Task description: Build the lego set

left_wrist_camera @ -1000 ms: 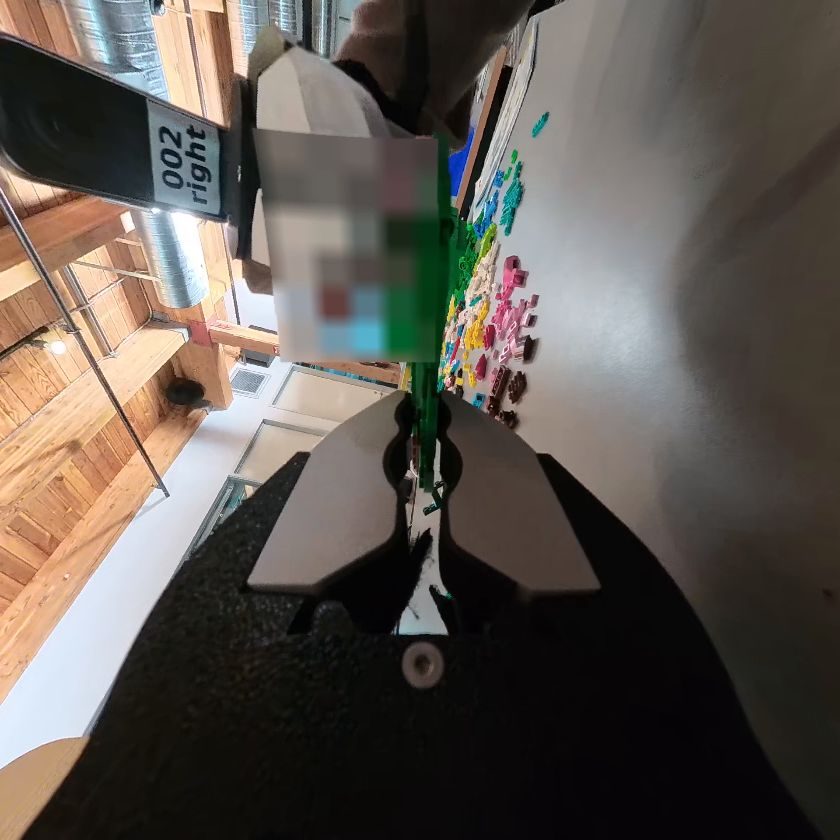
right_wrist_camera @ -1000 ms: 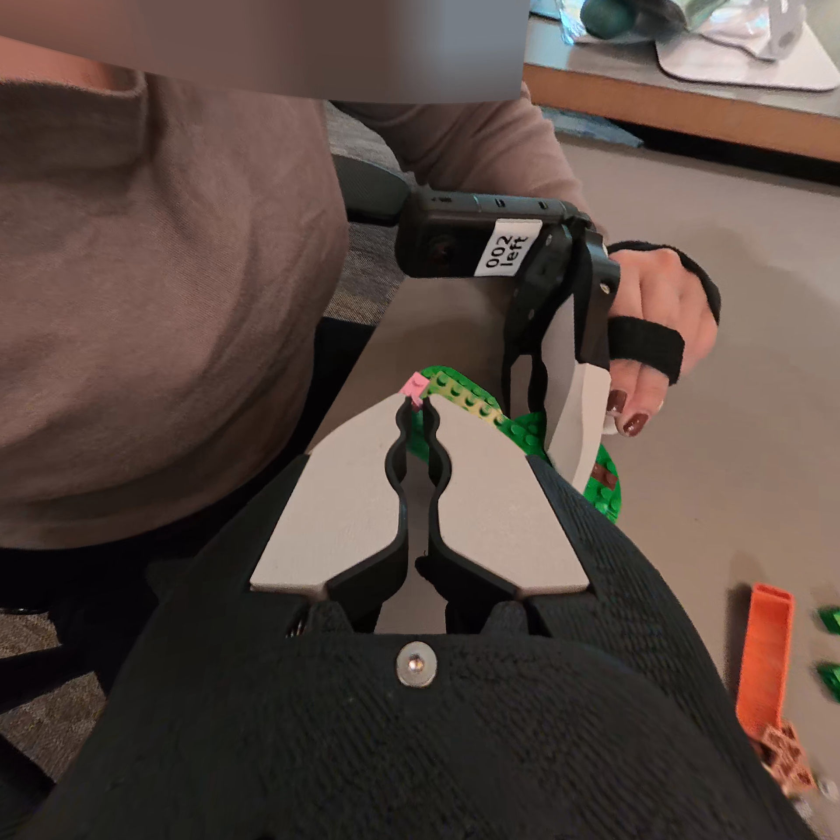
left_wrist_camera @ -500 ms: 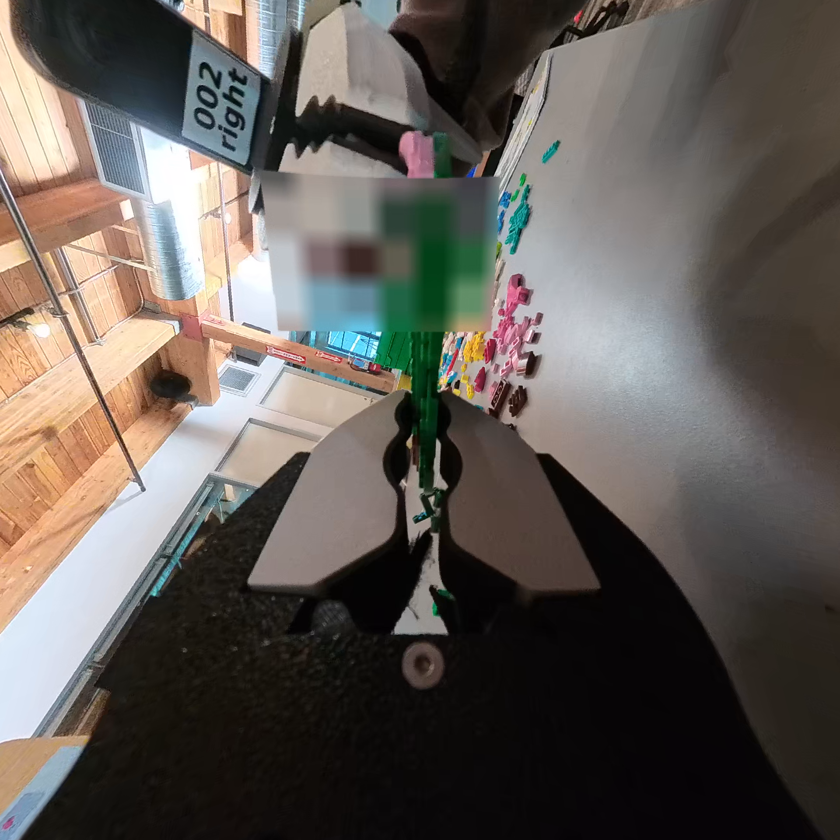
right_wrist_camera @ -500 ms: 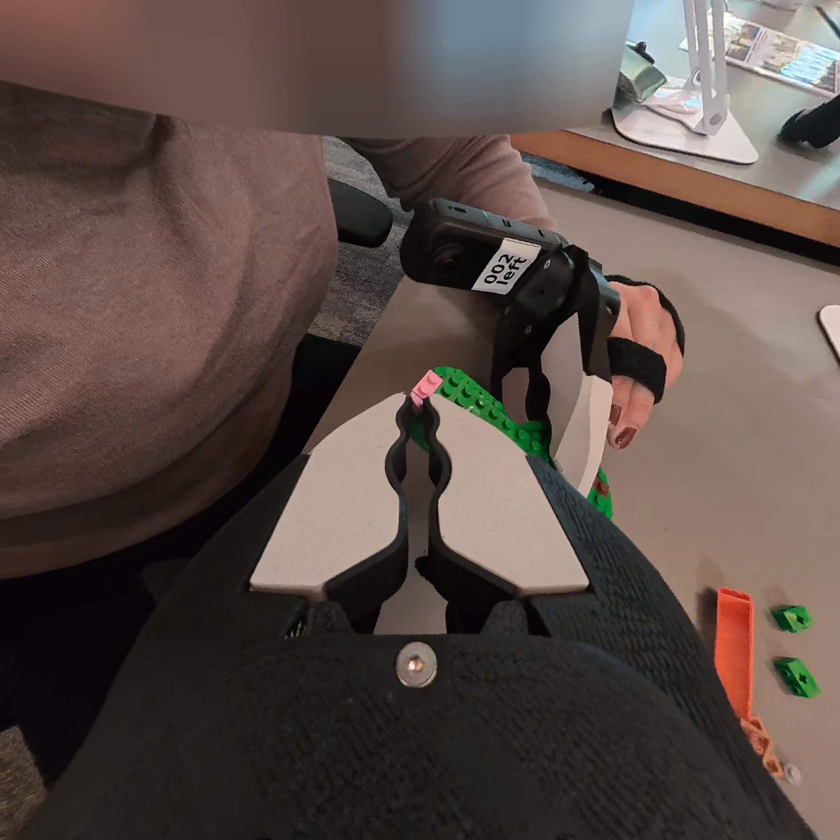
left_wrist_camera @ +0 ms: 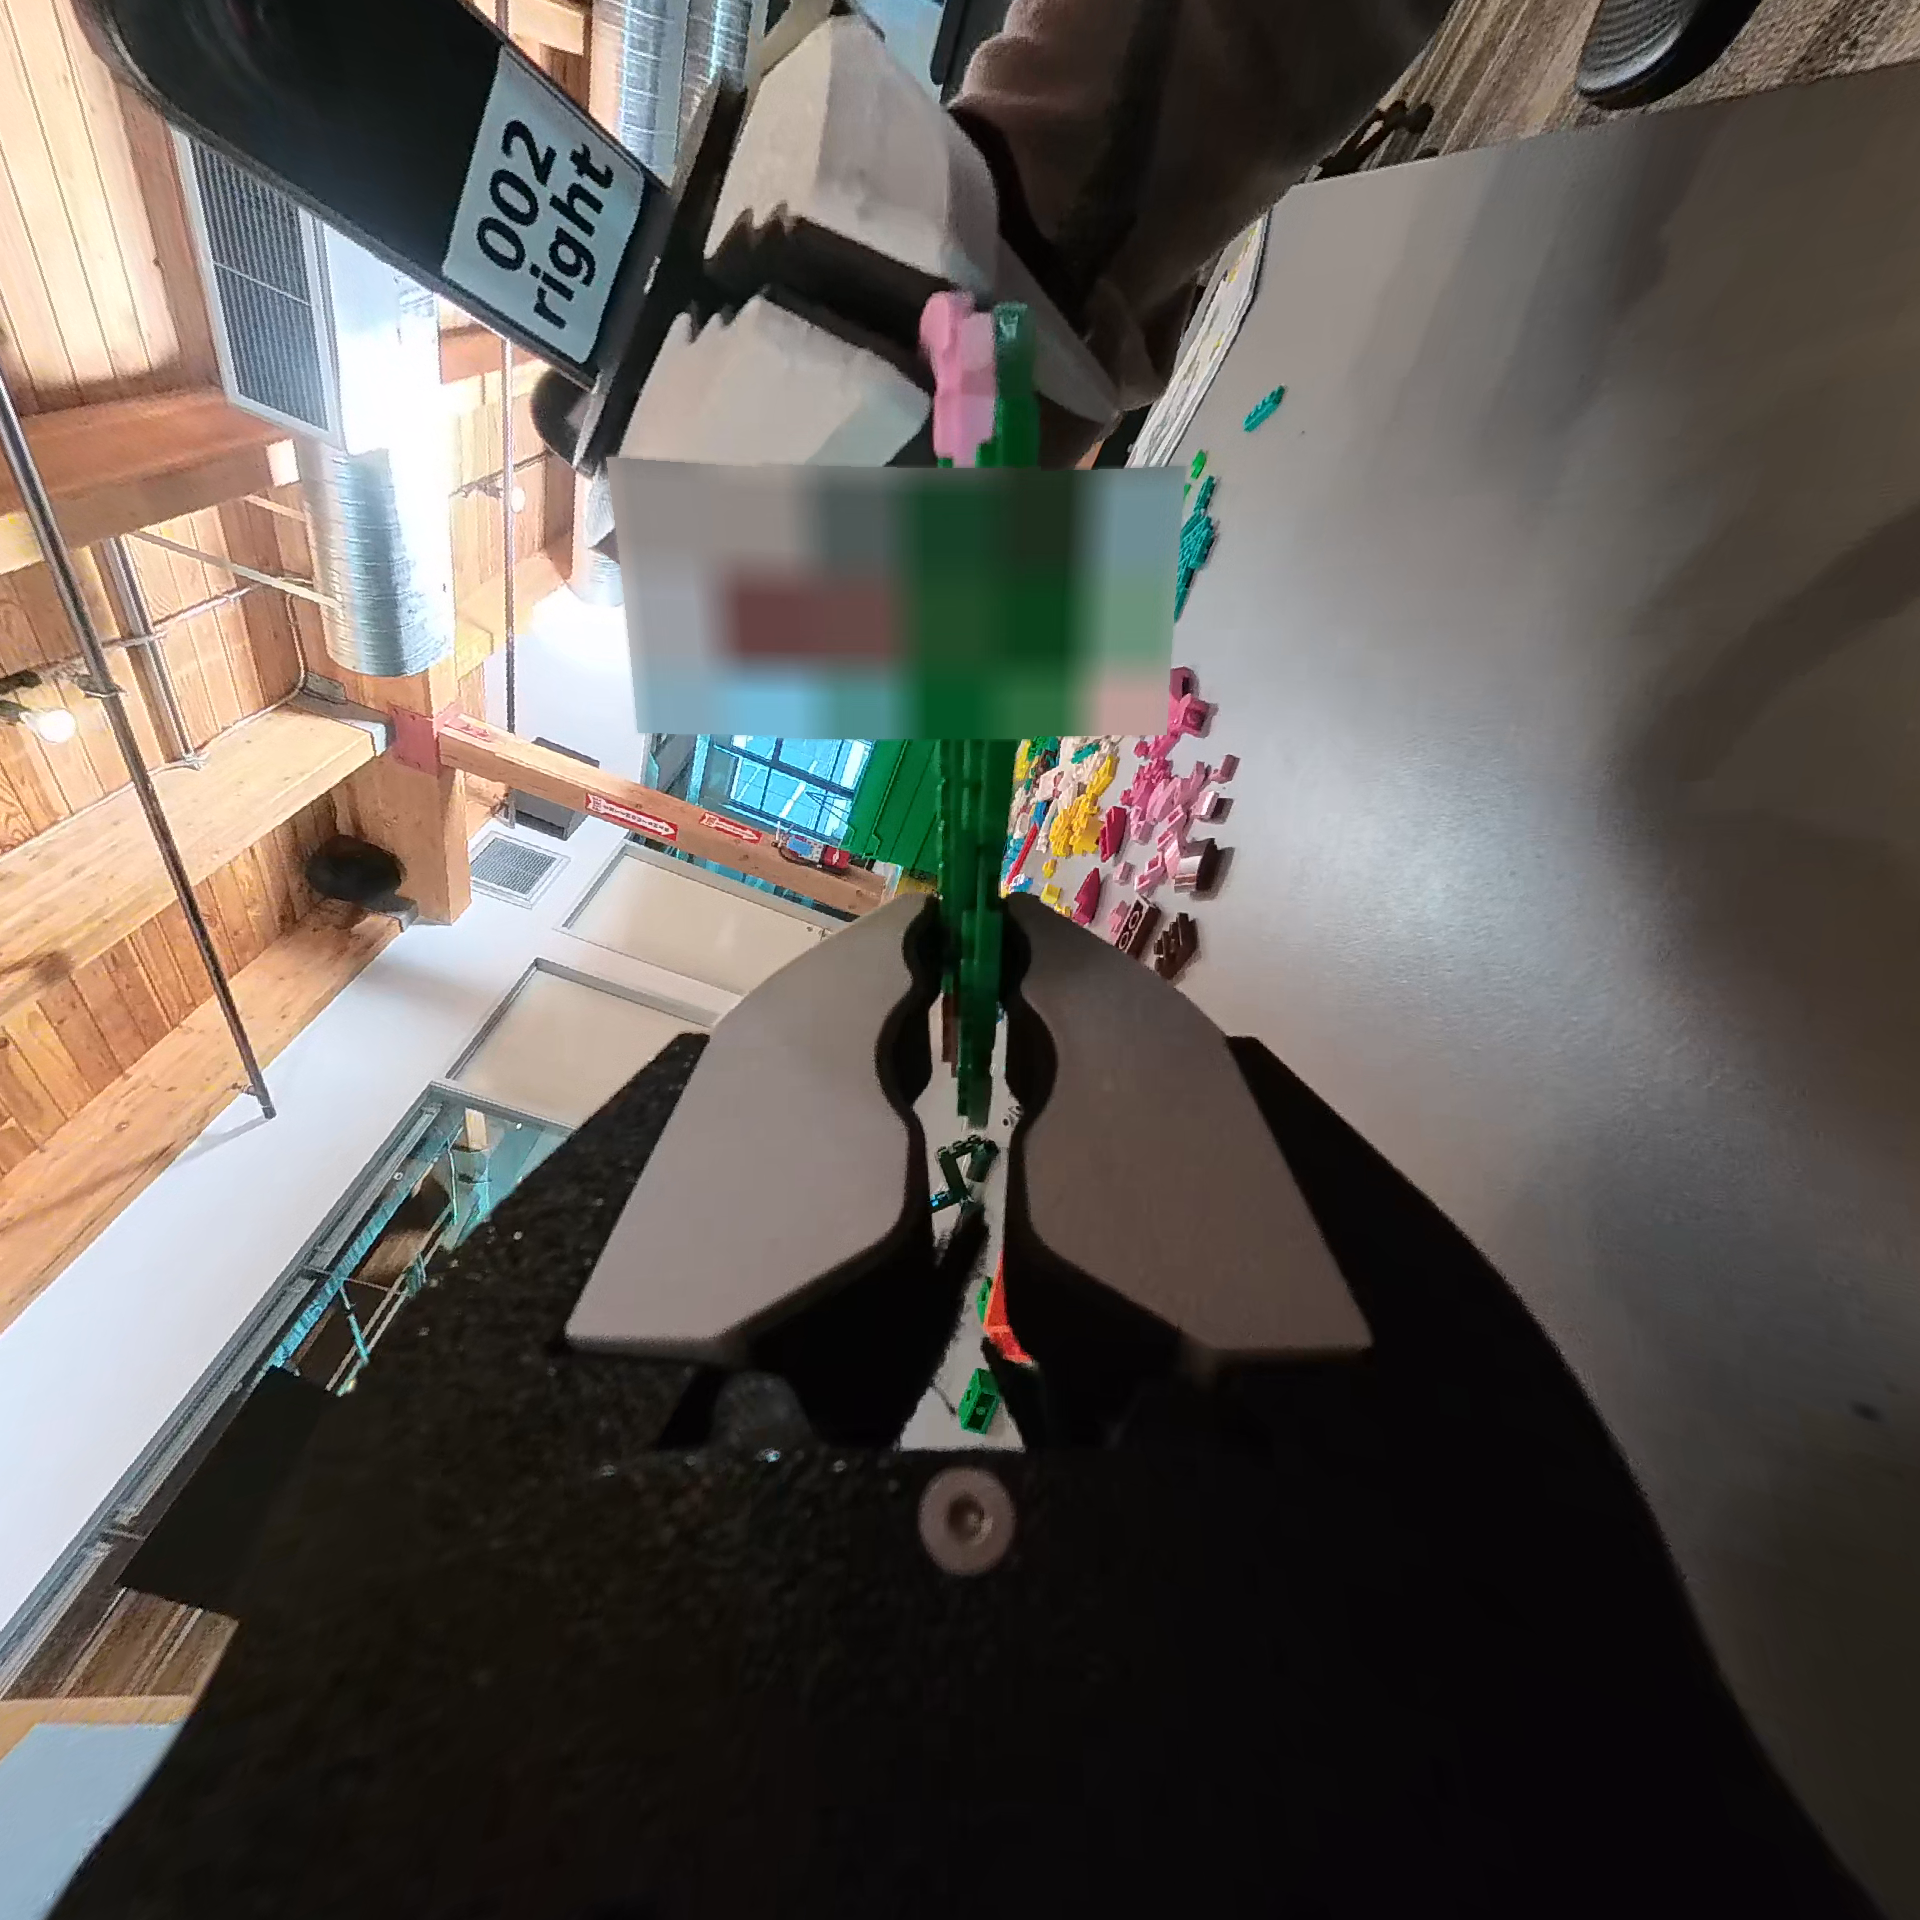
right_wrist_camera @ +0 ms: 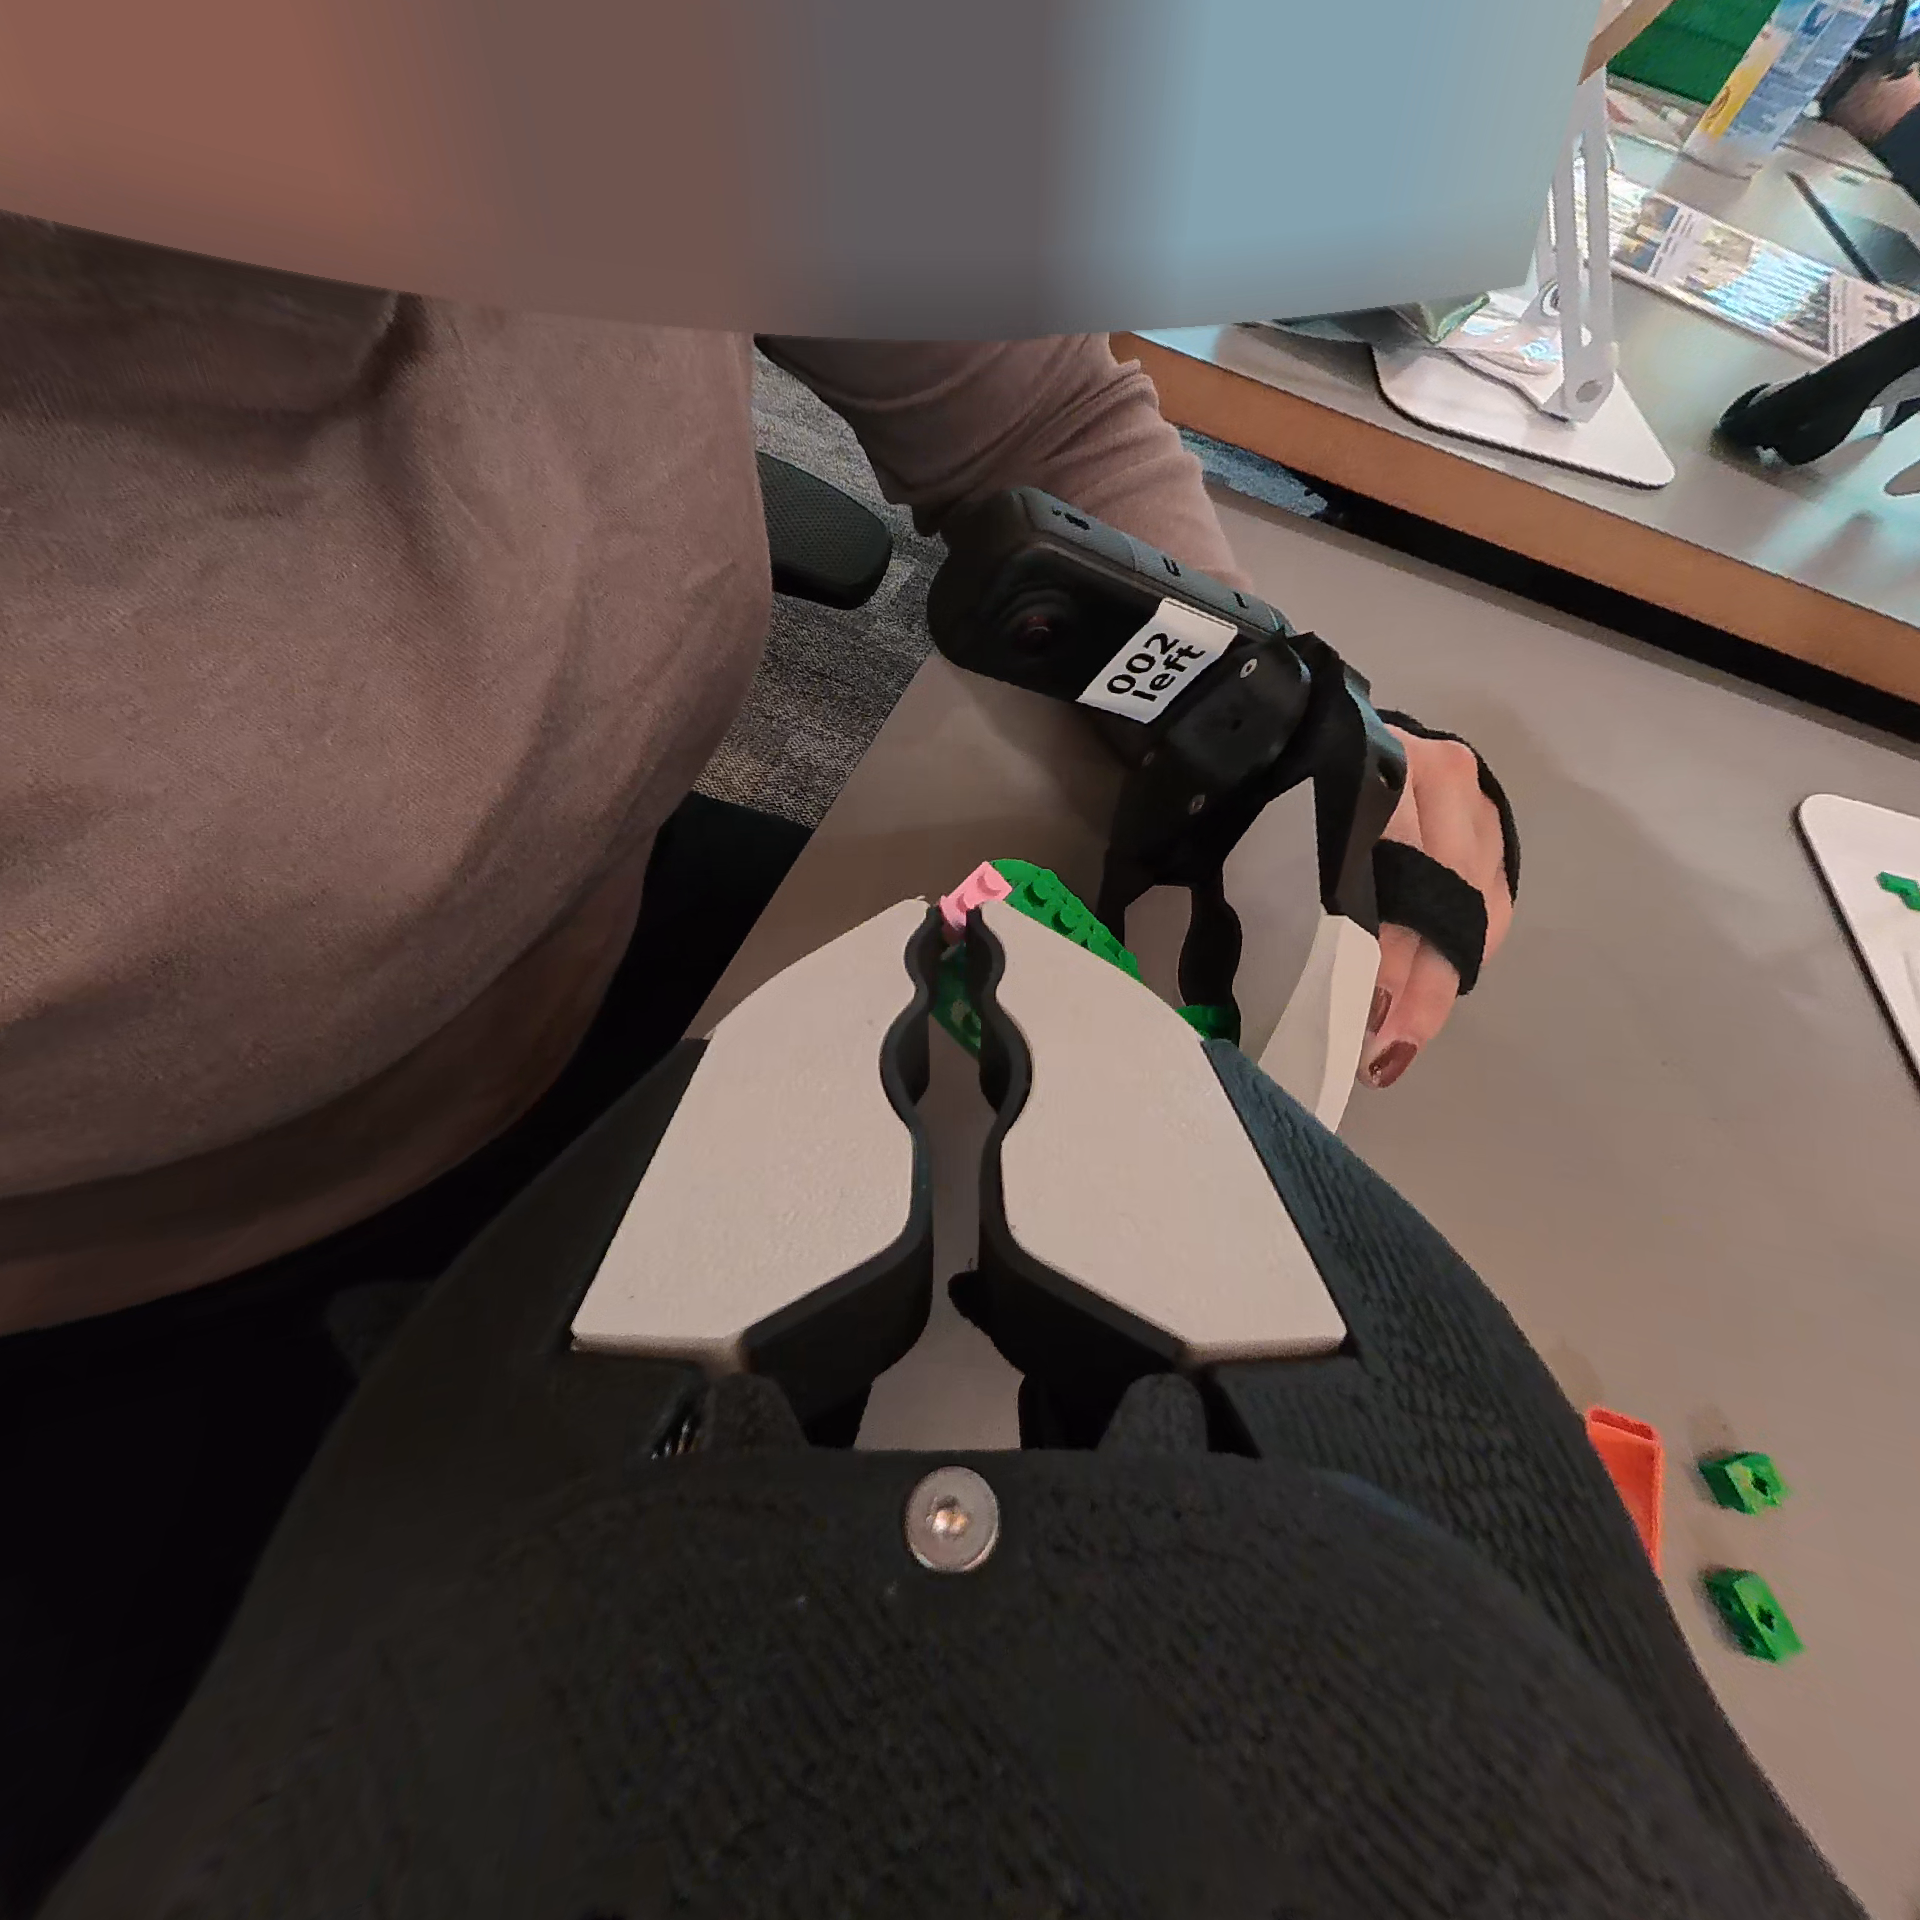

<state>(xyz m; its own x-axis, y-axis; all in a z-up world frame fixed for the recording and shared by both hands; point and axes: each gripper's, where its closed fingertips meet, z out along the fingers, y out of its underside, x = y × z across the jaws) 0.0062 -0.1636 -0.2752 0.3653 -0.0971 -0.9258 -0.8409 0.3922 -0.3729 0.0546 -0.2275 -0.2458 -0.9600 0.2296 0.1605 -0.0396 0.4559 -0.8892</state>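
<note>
Left tool (left_wrist_camera: 971,925) pinches green plate (left_wrist_camera: 977,831) edge-on; right tool (right_wrist_camera: 956,920) pinches pink brick (right_wrist_camera: 975,896) against it.

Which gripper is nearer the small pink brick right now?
Right. The right gripper pinches the pink brick at its fingertips, against the far end of the green plate. The left gripper clamps that plate's other end, away from the brick.

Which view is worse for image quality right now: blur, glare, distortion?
Left wrist view: rolled sideways, strong wide-angle bending at the edges, the windows blown out, and the pink brick in the right gripper smeared by motion; a mosaic patch covers much of the green plate. Right wrist view: sharper, evenly lit, though the loose green bricks are slightly blurred.
</note>
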